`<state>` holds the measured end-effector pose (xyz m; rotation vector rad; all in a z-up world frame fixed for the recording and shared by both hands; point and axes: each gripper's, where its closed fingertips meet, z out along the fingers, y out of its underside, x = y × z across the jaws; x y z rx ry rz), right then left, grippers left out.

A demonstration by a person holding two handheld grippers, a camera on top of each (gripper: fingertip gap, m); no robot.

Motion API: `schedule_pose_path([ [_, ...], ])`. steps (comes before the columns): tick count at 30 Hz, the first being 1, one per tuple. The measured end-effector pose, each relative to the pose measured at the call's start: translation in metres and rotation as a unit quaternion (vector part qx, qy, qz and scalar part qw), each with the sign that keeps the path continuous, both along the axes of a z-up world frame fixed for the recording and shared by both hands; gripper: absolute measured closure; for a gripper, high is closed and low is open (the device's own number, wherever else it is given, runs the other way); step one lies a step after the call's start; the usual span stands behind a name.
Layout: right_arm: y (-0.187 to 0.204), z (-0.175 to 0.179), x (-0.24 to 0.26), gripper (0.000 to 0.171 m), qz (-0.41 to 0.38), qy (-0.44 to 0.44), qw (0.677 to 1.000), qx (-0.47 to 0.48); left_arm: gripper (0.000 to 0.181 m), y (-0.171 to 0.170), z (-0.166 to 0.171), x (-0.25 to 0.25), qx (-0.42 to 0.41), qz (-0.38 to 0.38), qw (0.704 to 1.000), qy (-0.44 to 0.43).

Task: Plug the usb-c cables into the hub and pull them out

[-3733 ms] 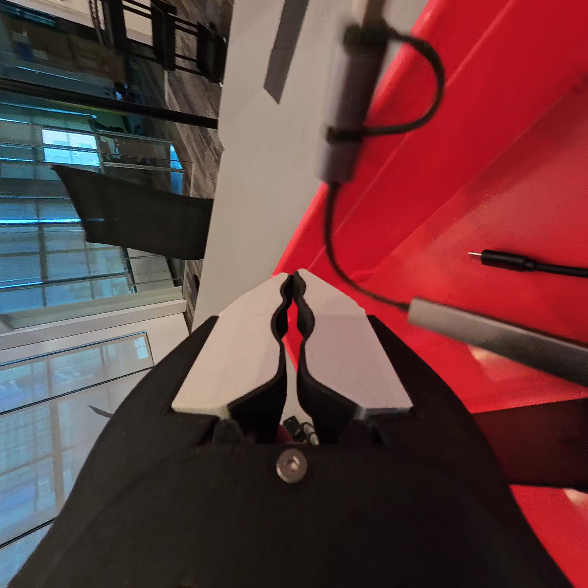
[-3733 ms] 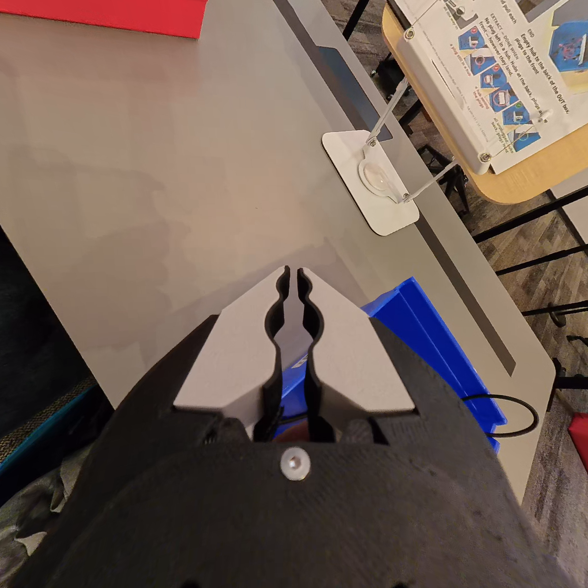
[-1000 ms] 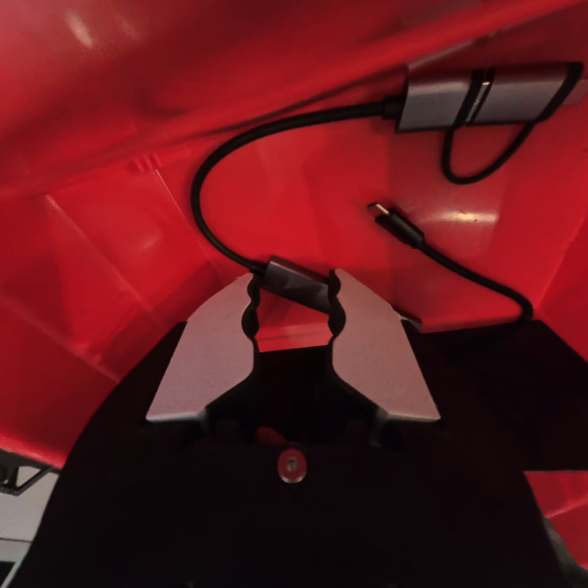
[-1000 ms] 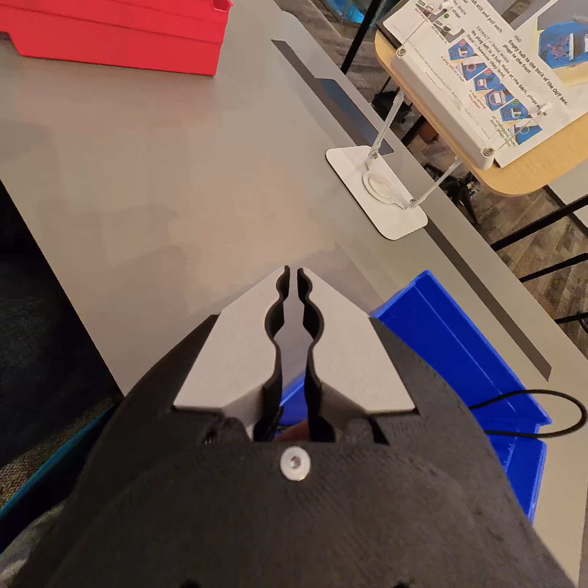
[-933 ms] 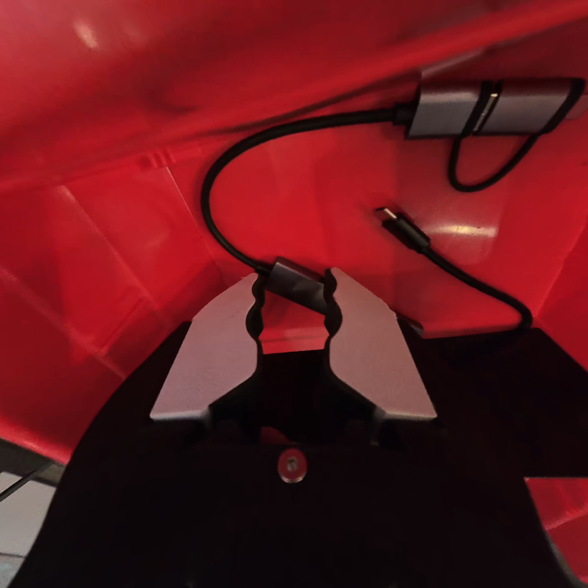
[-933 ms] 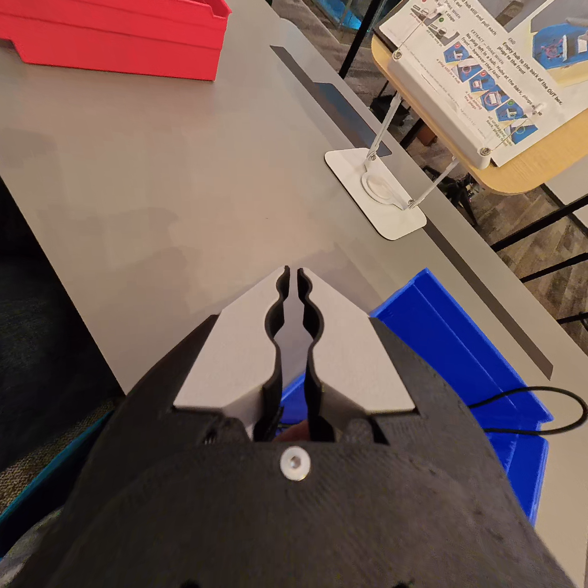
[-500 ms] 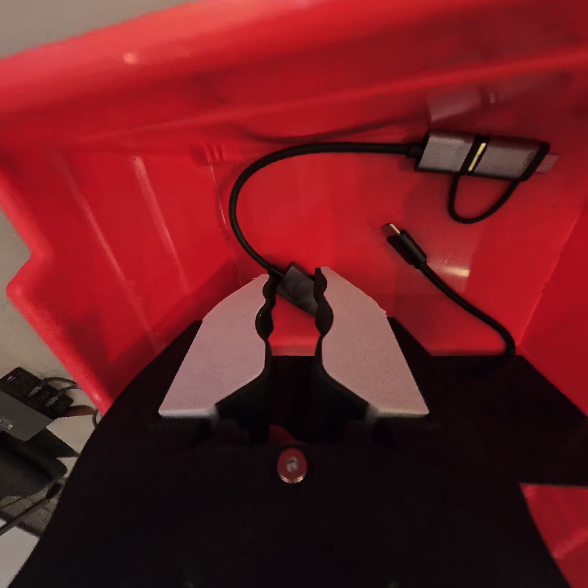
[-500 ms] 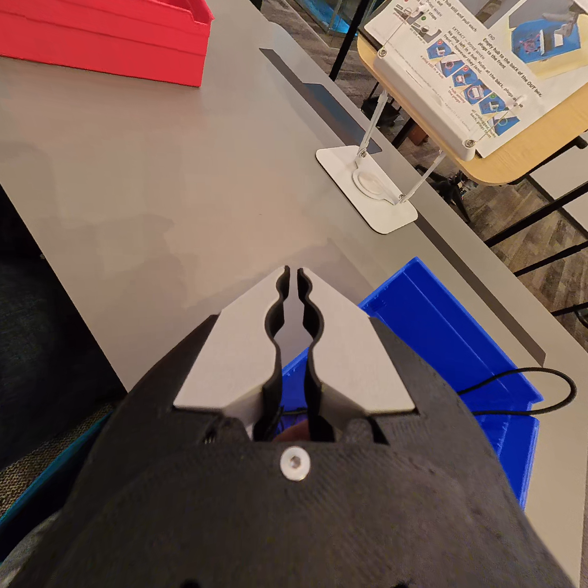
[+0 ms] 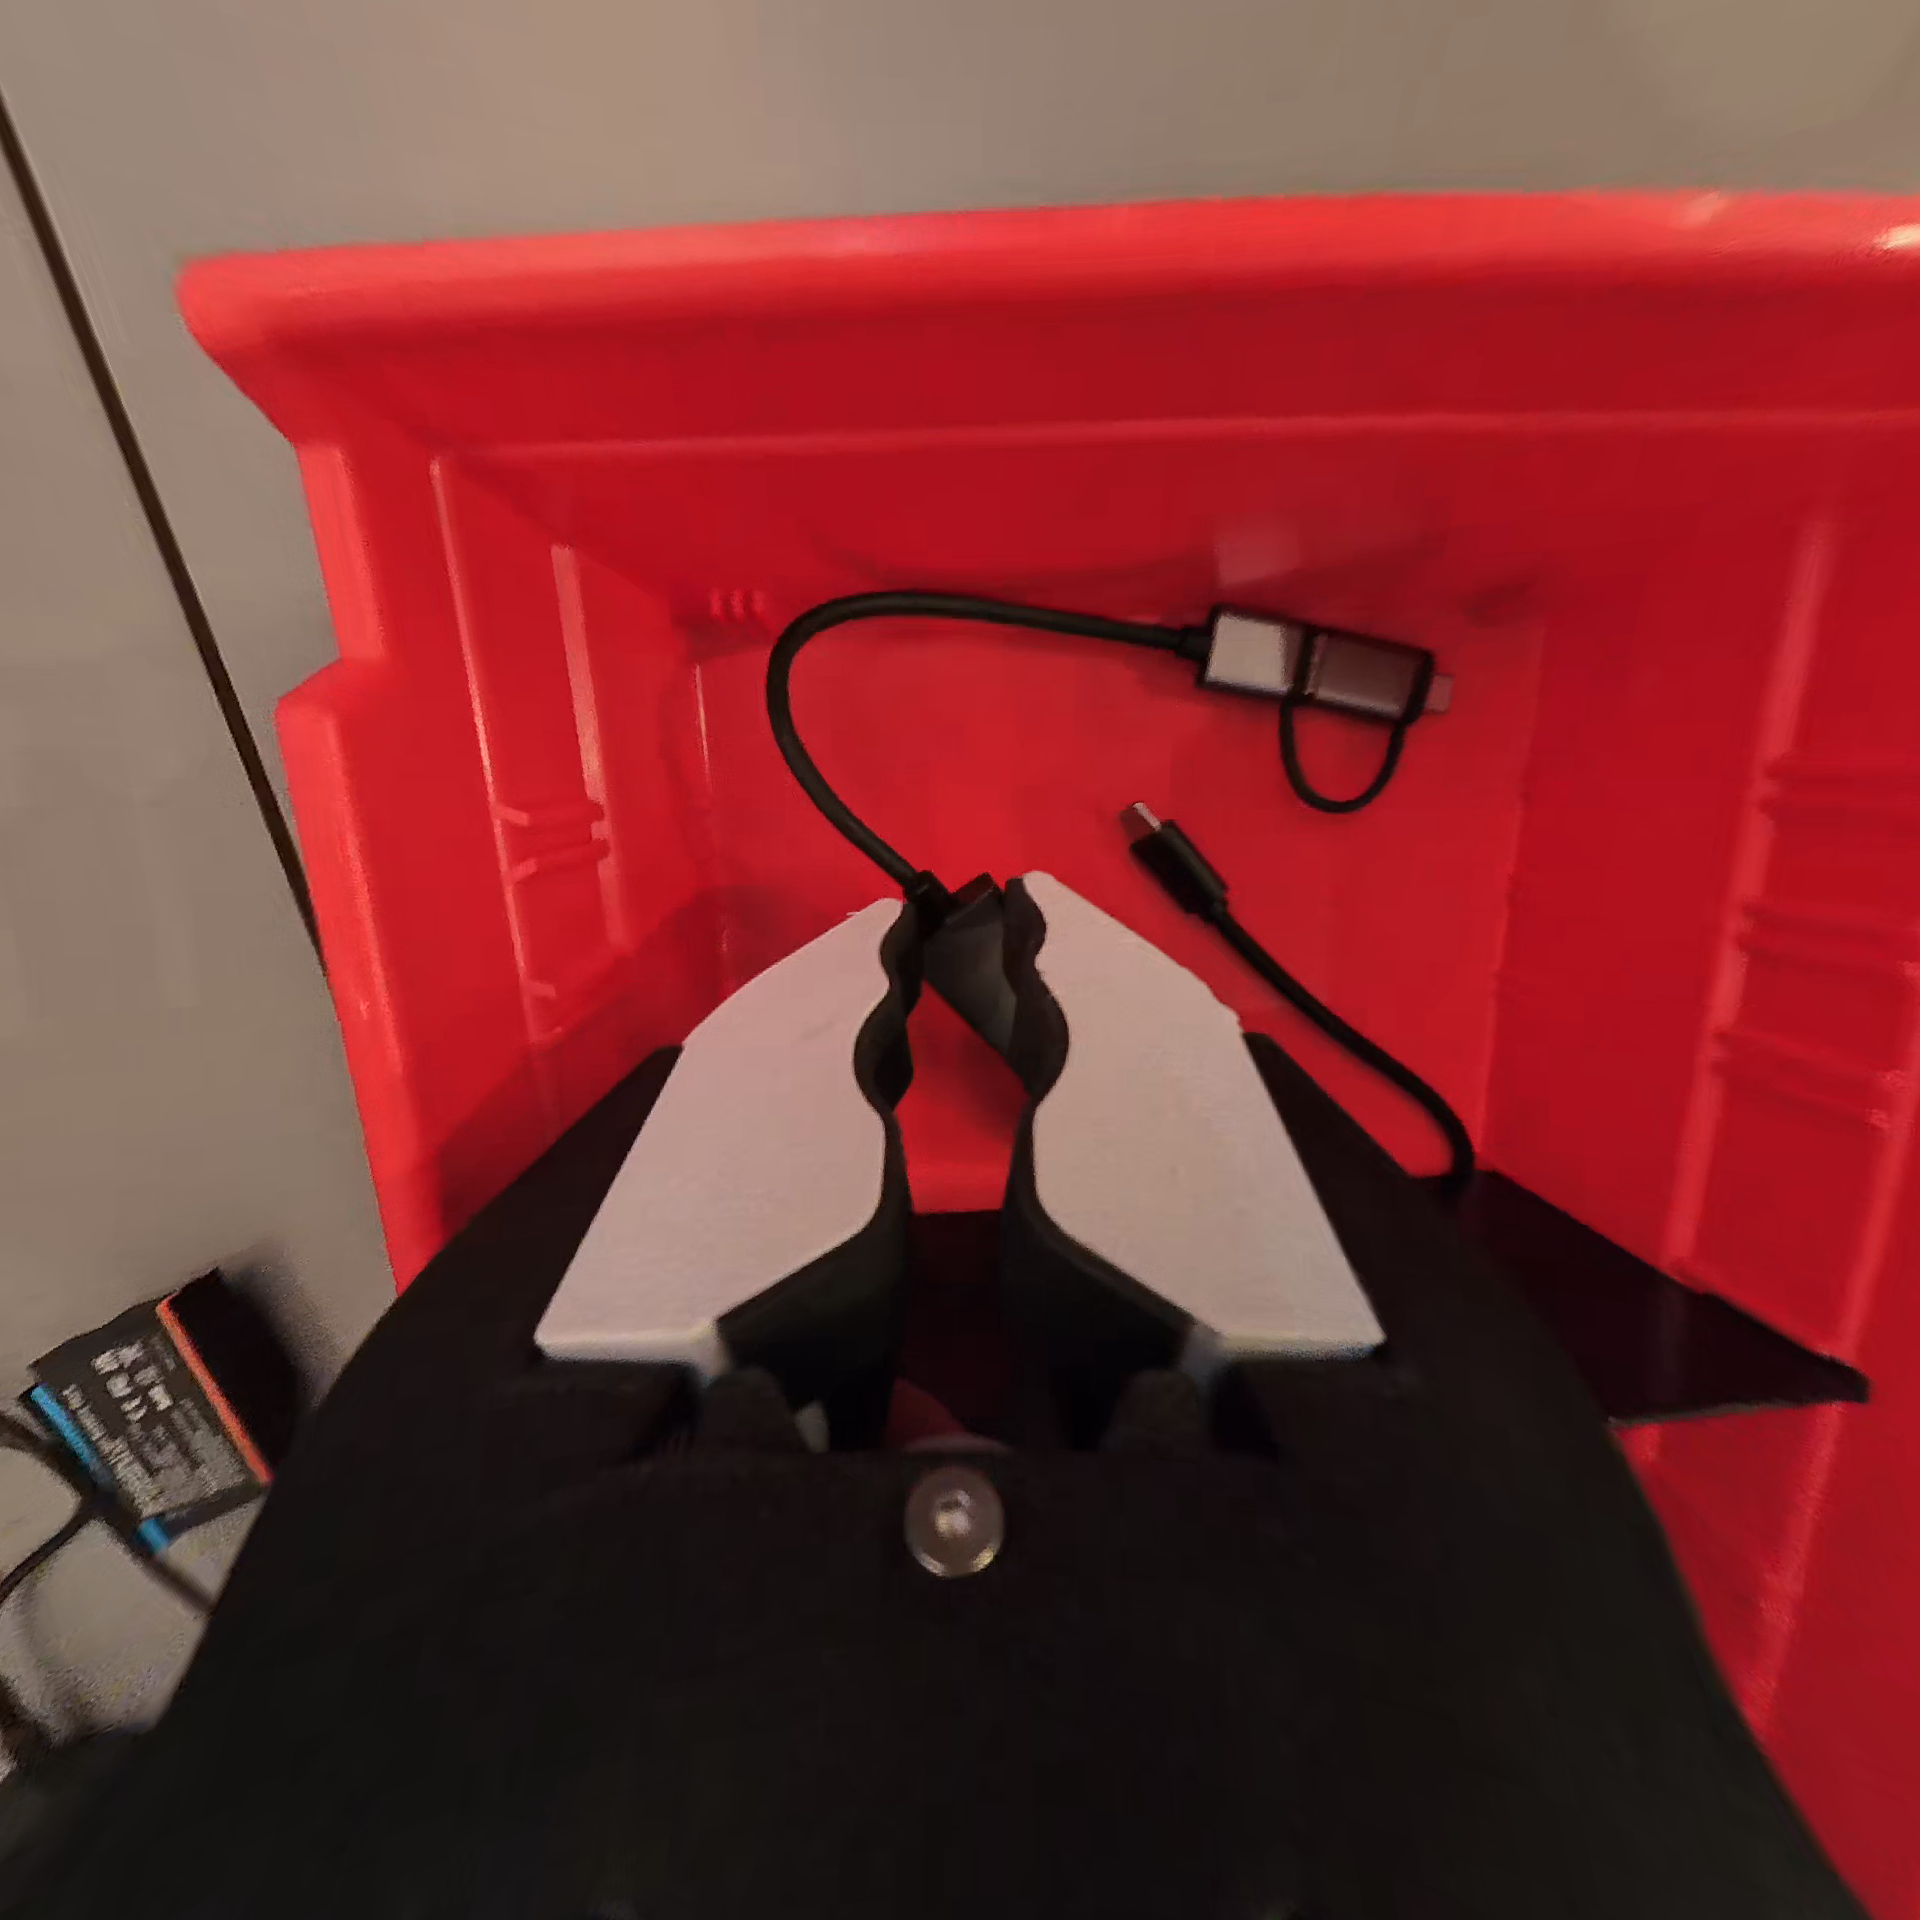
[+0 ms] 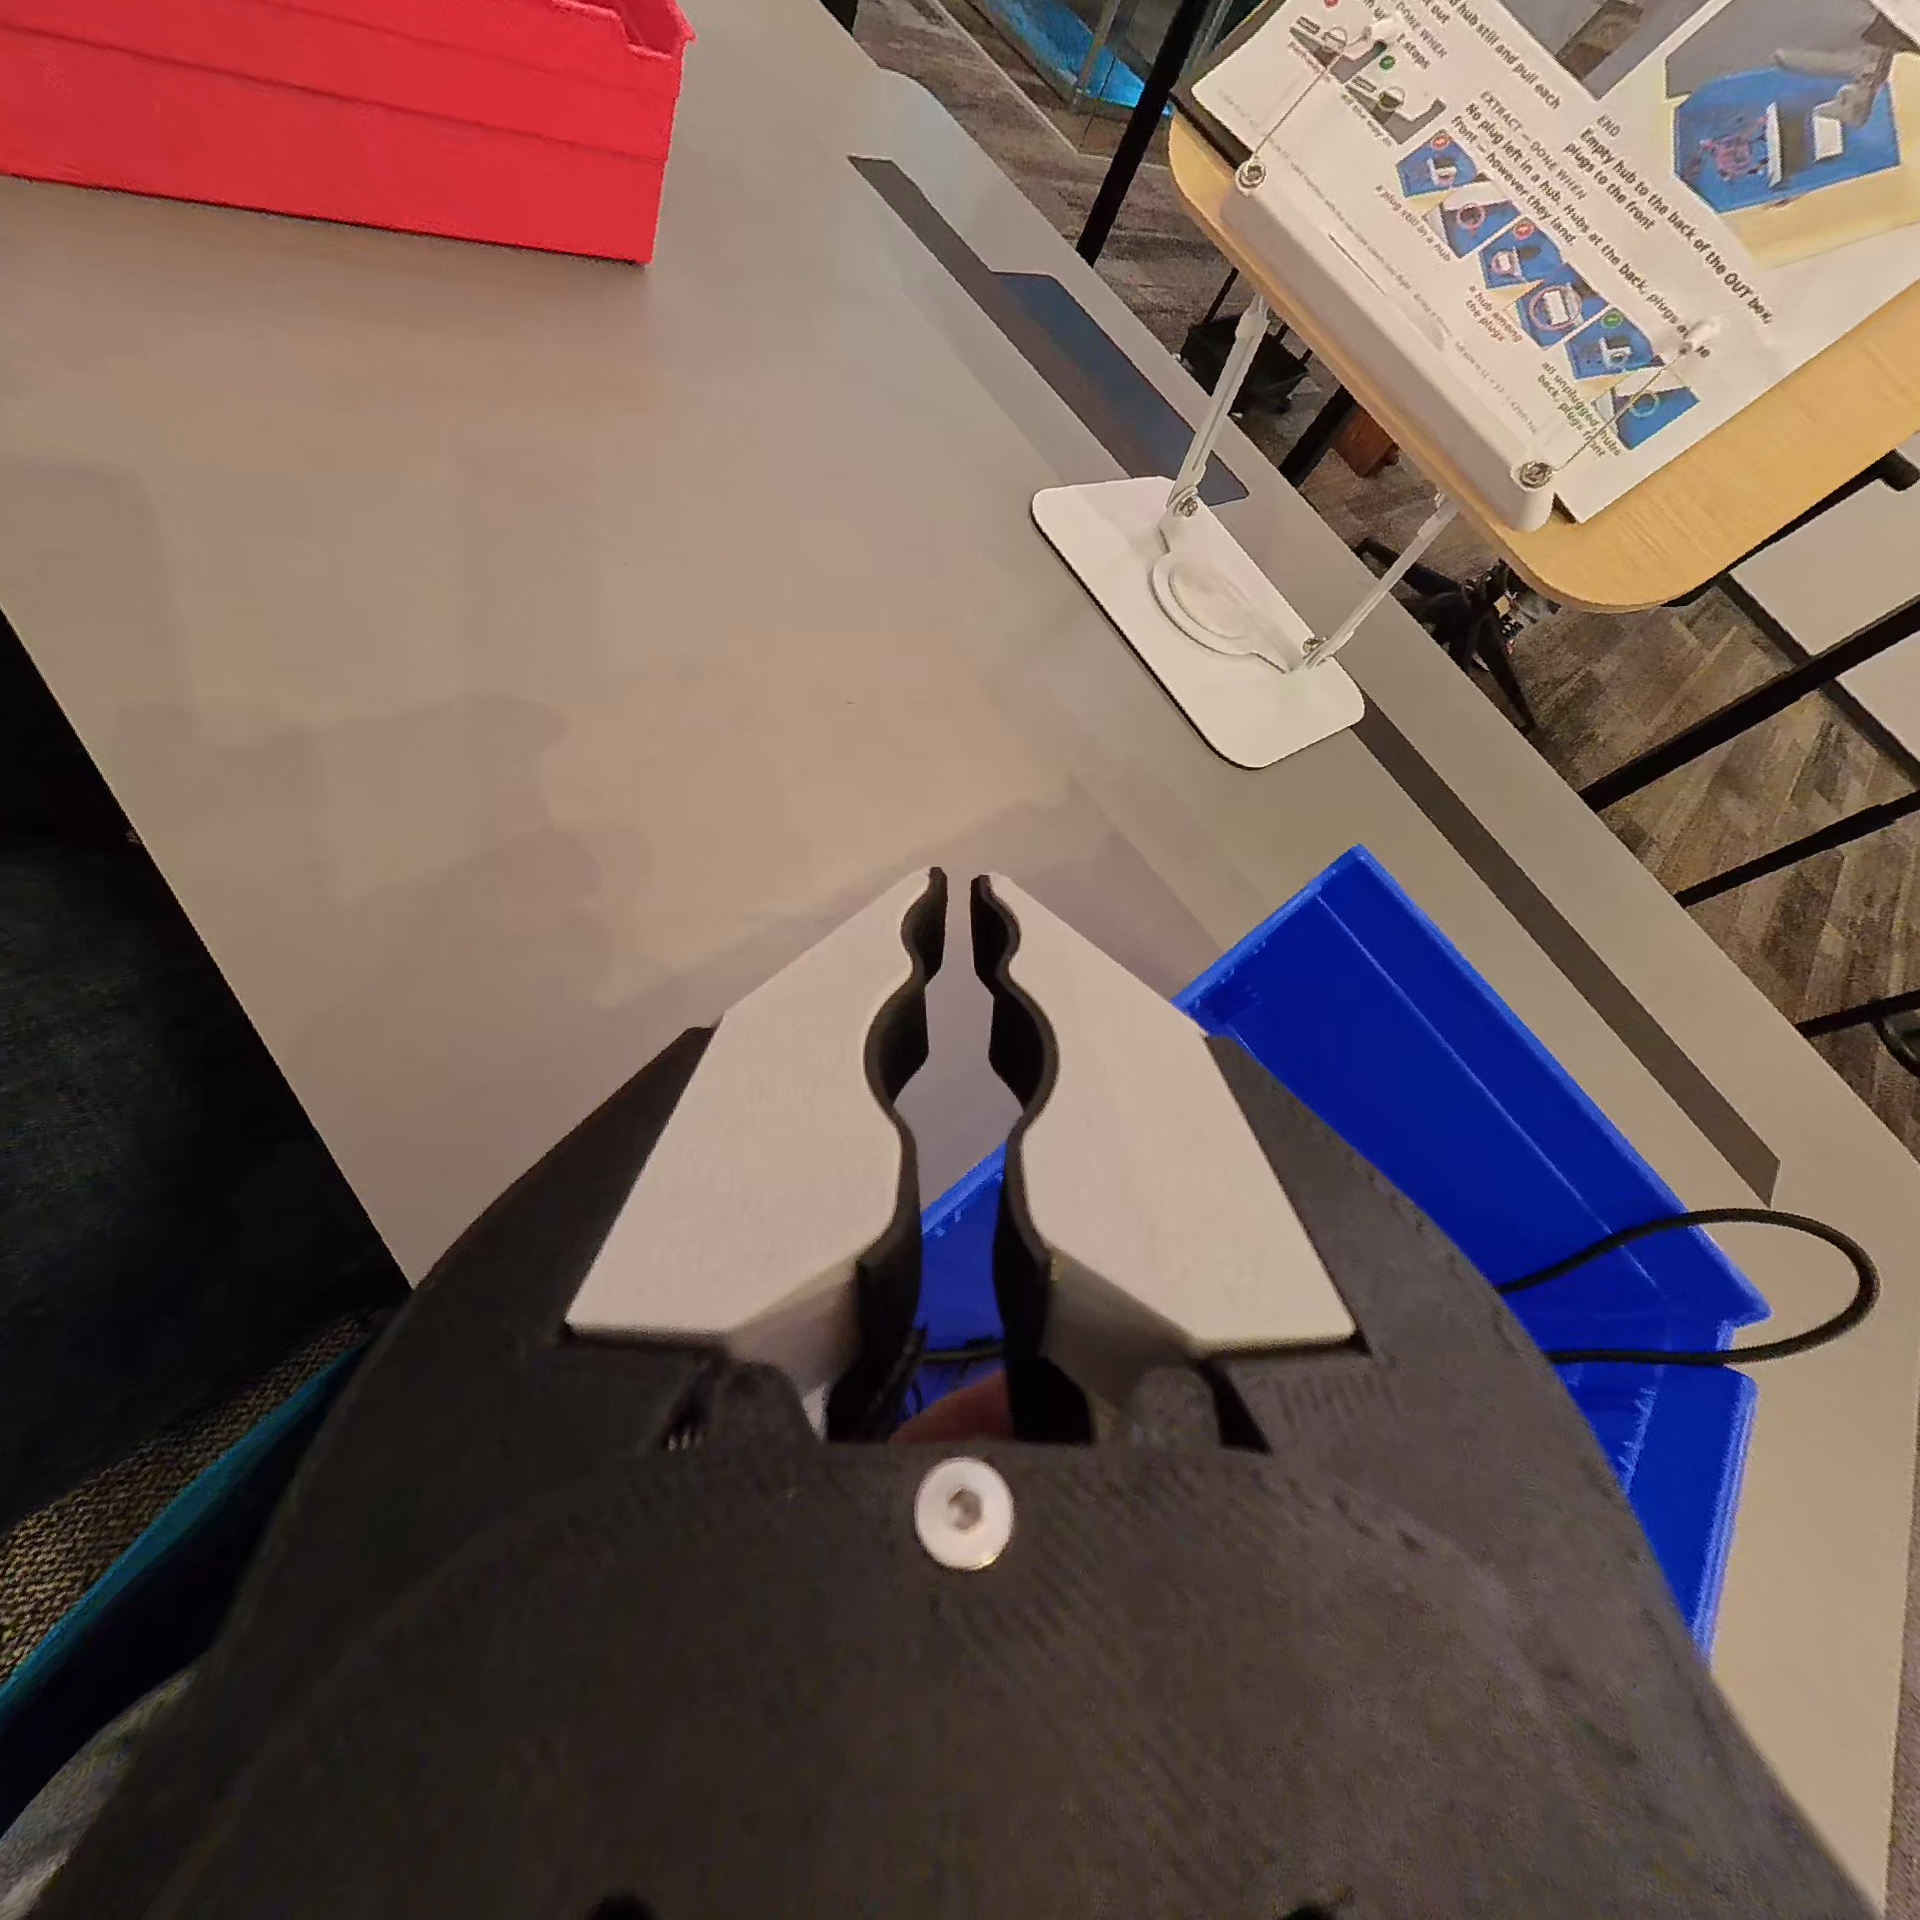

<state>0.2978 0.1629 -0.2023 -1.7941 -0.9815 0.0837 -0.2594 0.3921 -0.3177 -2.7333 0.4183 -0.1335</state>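
The left tool [image 9: 961,904] is closed on the dark grey metal hub [image 9: 971,961], pinching its end between the fingertips, with the hub body running back between the two grey fingers [image 9: 748,1132]. It holds the hub over the inside of the red plastic bin [image 9: 1039,343]. From the gripped end a short black cable [image 9: 821,665] loops up and right to a grey plug with a second grey adapter joined to it [image 9: 1314,665], lying on the bin floor at the far right. A loose black usb-c cable [image 9: 1184,862] lies on the bin floor just right of the tool tips, its plug end pointing toward the far wall and apart from the hub. The bin sits on the grey tabletop [image 9: 727,94].

The right tool [image 10: 958,883] is nearly closed and empty, only a thin slit between its fingertips, above the grey tabletop near the blue plastic bin [image 10: 1455,1091]. A thin black wire [image 10: 1766,1236] loops over that bin's right edge. A white stand [image 10: 1195,613] carrying a printed instruction sheet [image 10: 1558,208] stands farther right.
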Motion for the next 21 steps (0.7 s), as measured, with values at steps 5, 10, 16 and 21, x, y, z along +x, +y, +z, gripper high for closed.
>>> schedule_pose_path([
  [5, -0.001, 0.001, 0.000, 0.169, 0.000, 0.001, 1.000, 0.001, 0.181, 0.009, 0.015, -0.006, 0.073, 0.018, 0.996, -0.045],
  [10, -0.001, 0.001, -0.001, 0.169, 0.001, -0.004, 1.000, 0.001, 0.181, 0.005, 0.009, -0.011, 0.038, 0.009, 0.999, 0.000],
  [16, -0.002, 0.001, -0.003, 0.169, 0.002, 0.000, 1.000, 0.003, 0.146, 0.012, -0.012, -0.019, -0.014, -0.029, 0.991, 0.132],
  [21, -0.004, -0.001, 0.002, 0.169, -0.001, -0.001, 1.000, -0.001, 0.147, 0.026, -0.026, -0.023, -0.014, -0.131, 0.956, 0.261],
])
